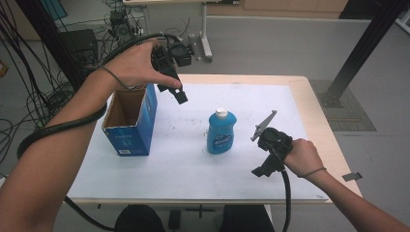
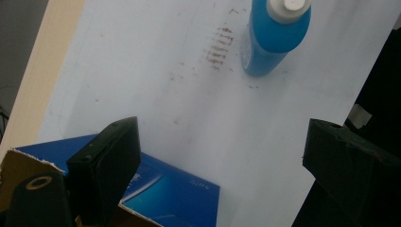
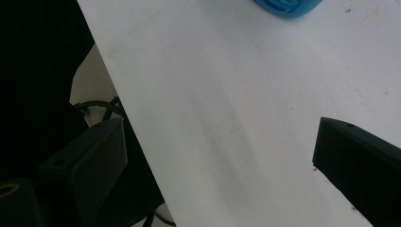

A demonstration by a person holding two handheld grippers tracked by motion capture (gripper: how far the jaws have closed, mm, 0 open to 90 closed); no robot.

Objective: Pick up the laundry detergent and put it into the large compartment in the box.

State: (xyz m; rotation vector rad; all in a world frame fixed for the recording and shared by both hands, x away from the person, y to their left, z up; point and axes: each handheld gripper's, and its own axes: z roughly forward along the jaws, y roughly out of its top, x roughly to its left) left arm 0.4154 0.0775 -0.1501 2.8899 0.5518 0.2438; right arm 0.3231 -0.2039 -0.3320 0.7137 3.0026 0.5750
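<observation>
Hovering spread and empty above the open blue box (image 1: pixel 130 121), the left tongs (image 1: pixel 178 92) hold nothing; the blue bottle (image 1: pixel 221 131) stands upright mid-desk (image 1: pixel 183 164), ungrasped. The right tongs (image 1: pixel 263 170), also spread, wait near it. Packing looks hardly begun.

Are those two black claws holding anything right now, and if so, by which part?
Nothing is held. The left gripper hangs open above the box, and the right gripper is open beside the blue bottle, touching neither.
</observation>
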